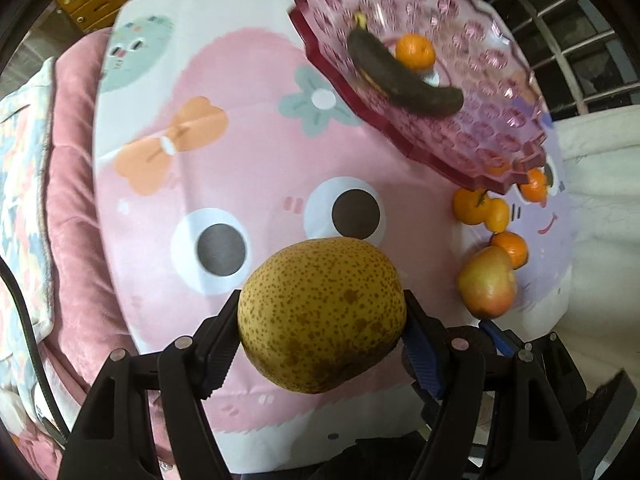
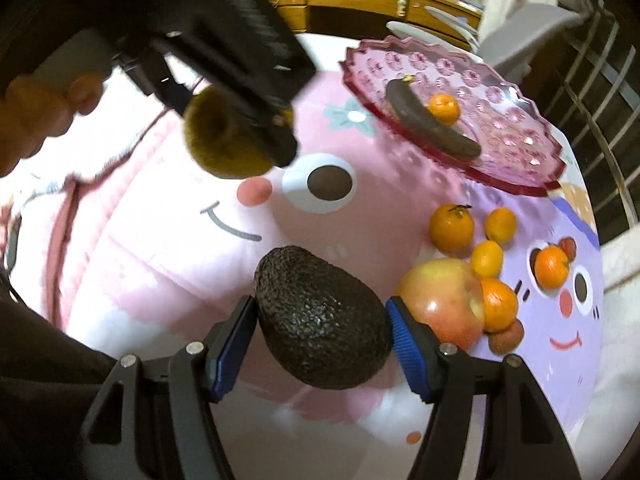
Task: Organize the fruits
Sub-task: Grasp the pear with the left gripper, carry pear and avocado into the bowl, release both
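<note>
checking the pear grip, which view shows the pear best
The left wrist view: the pear fills the foreground, sharp, pinched between the left gripper fingers. The right wrist view shows it only blurred, half hidden behind that gripper.

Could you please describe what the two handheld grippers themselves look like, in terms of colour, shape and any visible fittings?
Both are black plastic two-finger linkages with silver pivot pins. The left gripper has ridged black fingers with a blue ribbed pad on one side, and a black cable runs along the frame's left edge. The right gripper has blue ribbed pads on both fingers. A dark sleeve shows at lower left in the right wrist view.
</note>
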Tool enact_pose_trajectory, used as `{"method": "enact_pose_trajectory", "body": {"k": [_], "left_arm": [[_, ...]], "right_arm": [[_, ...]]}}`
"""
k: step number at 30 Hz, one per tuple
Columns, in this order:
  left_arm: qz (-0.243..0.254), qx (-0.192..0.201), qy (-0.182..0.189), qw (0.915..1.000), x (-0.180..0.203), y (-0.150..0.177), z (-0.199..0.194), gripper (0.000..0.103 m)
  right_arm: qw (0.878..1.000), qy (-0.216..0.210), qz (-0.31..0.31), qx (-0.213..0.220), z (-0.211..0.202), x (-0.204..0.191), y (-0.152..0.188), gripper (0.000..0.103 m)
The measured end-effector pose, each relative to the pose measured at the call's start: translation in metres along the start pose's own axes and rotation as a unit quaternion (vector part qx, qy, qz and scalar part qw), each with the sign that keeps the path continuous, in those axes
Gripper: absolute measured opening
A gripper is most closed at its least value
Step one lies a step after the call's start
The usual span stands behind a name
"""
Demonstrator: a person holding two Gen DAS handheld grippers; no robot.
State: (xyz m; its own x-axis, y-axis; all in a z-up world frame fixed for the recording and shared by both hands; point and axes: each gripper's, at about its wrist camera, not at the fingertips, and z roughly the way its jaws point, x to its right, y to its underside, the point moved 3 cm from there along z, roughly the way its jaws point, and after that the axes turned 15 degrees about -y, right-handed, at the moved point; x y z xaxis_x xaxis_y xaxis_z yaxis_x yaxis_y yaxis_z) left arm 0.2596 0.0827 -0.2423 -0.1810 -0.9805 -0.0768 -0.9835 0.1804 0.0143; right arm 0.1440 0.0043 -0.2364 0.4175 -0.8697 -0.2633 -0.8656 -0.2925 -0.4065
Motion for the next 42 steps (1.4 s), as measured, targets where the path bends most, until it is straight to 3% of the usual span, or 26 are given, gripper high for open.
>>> {"method": "enact_pose_trajectory", "body": {"k": [6,14,24,34,42], "left_arm": [[-0.011,0.029,-0.003,0.9995,-0.016,0.004,-0.041,0.072],[-0.016,0.075,0.002,0.9970,-0.032,-0.003,-0.089,0.072],[-0.015,0.125,0.010,0.9921,-0.028,-0.047,-0.130,0.072],[0.002,0.144,0.008,0.9895,-0.011,-0.108,-0.129,0.073],[0.007,0.177,0.032,0.9837,0.014,-0.159,-0.109,0.073]], "right_arm": [[0.999,-0.013,0.026,0.022,-0.024,0.003,-0.009,0.066],[0.998,0.001,0.037,0.052,-0.061,0.017,-0.029,0.066],[0.994,0.019,0.041,0.099,-0.094,0.061,-0.075,0.066],[0.987,0.015,0.078,0.138,-0.097,0.118,-0.121,0.066],[0.983,0.004,0.122,0.138,-0.067,0.168,-0.139,0.066]]}}
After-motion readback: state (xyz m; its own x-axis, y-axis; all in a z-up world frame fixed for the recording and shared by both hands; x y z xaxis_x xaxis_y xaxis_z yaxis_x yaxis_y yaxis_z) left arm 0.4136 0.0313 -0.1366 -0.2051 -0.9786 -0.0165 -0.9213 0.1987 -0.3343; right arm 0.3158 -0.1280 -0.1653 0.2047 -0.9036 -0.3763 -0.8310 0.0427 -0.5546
